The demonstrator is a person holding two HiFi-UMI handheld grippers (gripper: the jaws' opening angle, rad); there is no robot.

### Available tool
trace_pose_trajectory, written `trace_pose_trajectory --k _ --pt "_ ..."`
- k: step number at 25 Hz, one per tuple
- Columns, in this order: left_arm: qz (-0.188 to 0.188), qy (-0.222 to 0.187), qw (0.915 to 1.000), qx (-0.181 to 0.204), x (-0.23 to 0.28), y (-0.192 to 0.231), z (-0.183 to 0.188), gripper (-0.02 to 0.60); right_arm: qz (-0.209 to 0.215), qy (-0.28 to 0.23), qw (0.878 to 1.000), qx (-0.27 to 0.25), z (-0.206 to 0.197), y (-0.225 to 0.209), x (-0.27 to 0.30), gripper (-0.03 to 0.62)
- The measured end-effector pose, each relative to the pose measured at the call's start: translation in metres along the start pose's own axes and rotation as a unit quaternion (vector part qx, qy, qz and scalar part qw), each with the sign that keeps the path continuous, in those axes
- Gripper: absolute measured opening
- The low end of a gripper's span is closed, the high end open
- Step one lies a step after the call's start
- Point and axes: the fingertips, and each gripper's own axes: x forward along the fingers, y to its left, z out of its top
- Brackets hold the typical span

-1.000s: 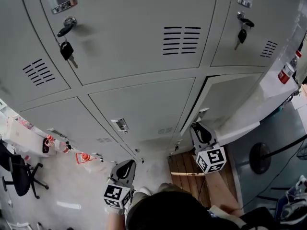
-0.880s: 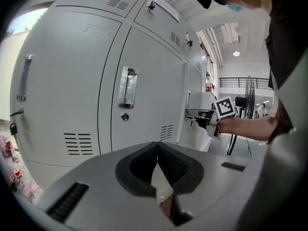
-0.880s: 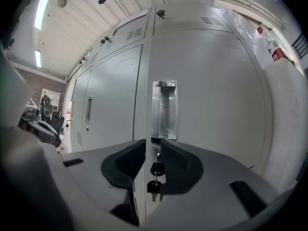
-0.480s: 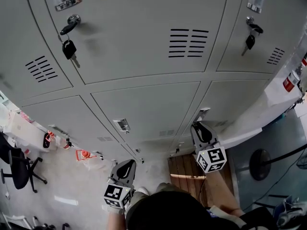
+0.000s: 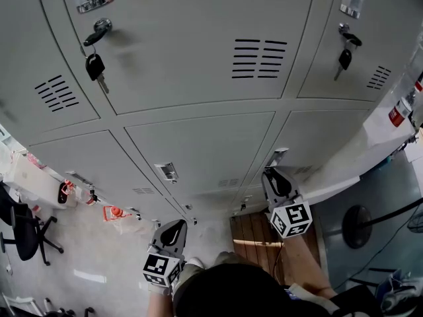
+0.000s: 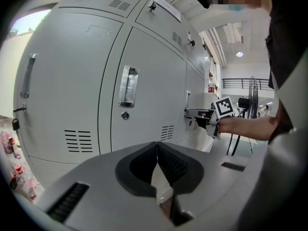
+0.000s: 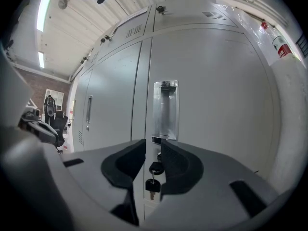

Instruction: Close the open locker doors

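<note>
A wall of grey lockers fills the head view. The lower right locker door (image 5: 324, 134) lies flush with its frame, and no dark gap shows along its edge. My right gripper (image 5: 273, 172) is held up to that door's handle (image 5: 278, 155). In the right gripper view its jaws (image 7: 153, 142) stand a little apart with nothing between them. The recessed handle (image 7: 165, 110) is just beyond the tips, and a key (image 7: 152, 184) hangs below it. My left gripper (image 5: 176, 224) hangs back from the lockers; its jaws (image 6: 157, 146) are shut and empty.
Keys hang from the upper locker locks (image 5: 94, 66) (image 5: 344, 58). On the floor at the left are an office chair (image 5: 26, 240) and red-topped bottles (image 5: 66, 193). A wooden board (image 5: 258, 236) lies below the right gripper. A round stand base (image 5: 357, 226) sits at the right.
The lower right locker door stood ajar with a dark gap along its left edge; it has swung flush against its frame. Both grippers have kept their places.
</note>
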Motion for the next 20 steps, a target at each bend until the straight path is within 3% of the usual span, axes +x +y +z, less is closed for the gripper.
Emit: trace_pose_trajectory --k 9,20 --pt "-0.028 0.004 0.9996 0.0 0.006 -0.01 -0.003 0.009 0.004 0.006 1.0 0.005 -0.002 0.013 -0.022 0.098" --pt "-0.096 0.014 0.9953 -0.002 0.025 -0.038 -0.003 0.009 -0.002 0.03 1.0 0.008 -0.017 0.036 -0.065 0.087"
